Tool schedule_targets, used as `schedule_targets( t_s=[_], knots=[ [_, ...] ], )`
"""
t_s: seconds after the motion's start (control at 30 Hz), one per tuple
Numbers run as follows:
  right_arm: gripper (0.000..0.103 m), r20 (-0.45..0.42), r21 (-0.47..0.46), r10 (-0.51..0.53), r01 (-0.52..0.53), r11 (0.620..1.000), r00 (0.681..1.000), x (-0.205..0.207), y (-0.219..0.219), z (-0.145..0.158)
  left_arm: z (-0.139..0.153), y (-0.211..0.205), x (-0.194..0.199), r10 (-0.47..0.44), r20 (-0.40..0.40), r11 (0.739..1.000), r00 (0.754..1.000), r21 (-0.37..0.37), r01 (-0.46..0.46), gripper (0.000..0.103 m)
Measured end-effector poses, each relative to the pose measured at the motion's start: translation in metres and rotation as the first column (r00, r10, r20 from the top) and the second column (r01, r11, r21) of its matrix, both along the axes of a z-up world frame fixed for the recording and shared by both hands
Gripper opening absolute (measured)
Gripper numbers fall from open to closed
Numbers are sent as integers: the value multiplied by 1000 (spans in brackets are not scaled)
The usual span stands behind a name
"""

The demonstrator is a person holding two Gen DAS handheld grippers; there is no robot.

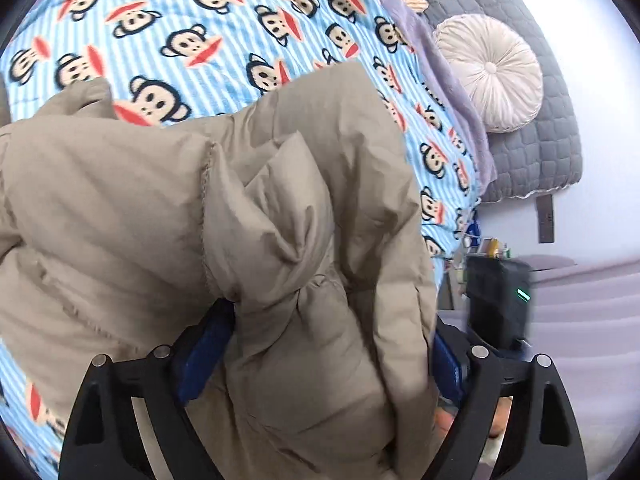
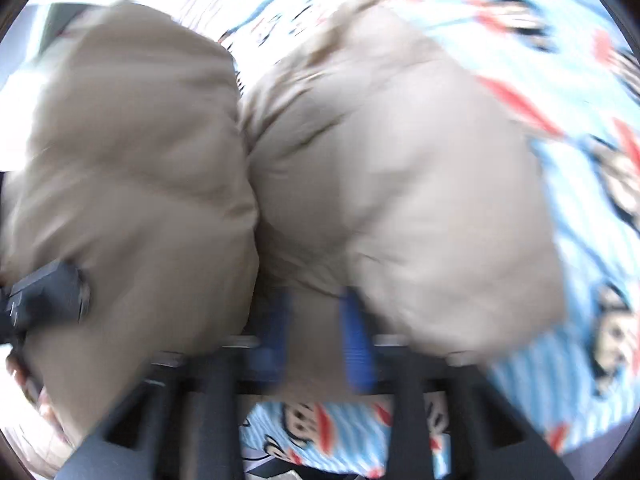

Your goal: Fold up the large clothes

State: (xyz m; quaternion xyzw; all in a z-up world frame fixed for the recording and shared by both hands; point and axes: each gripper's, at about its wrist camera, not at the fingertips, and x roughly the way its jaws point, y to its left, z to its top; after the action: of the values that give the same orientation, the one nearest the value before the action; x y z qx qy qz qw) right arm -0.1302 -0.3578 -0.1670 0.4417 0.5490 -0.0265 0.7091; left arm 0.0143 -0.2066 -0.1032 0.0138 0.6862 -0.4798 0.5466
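Fig.: L gripper (image 1: 328, 344) & R gripper (image 2: 316, 336) each clamped puffy jacket (image 1: 160, 208); soft, bulky, prob. slippery; best held at seams.

Puffy jacket (image 1: 280, 216) blocking both views

Your coat (image 1: 160, 208) is matt beige puffer cloth, softly creased, with stitched seams. The blanket (image 1: 224, 20) looks fleecy, striped and printed. Each tool (image 1: 332, 344) has matt black plastic arms, ribbed blue pads (image 2: 358, 344) and bright metal pins (image 1: 100, 360).
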Motion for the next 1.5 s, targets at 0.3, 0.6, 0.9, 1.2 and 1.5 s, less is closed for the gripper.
schedule_targets(
  t_s=[0.3, 0.6, 0.9, 1.2, 1.5],
  knots=[
    [86, 161, -1, -67, 68, 998, 985, -79, 6, 62, -40, -73, -15, -52, 130, 996, 990, 75, 43, 88],
    [20, 87, -146, 30, -17, 989, 996, -52, 29, 60, 31, -31, -15, 51, 563, 996, 825, 30, -82, 88],
    [17, 29, -263, -4, 12, 965, 1000, -70, 9, 51, -18, 24, 50, 163, 620, 934, 767, 153, -322, 88],
    [18, -52, -236, -128, 112, 965, 990, -100, -17, 15, -44, -68, 28, 67, 652, 960, 755, 165, -228, 88],
    [23, -107, -208, -151, 127, 970, 983, -126, -39, 16, -57, -78, 25, 33, 660, 953, 751, 206, -223, 88]
  ],
)
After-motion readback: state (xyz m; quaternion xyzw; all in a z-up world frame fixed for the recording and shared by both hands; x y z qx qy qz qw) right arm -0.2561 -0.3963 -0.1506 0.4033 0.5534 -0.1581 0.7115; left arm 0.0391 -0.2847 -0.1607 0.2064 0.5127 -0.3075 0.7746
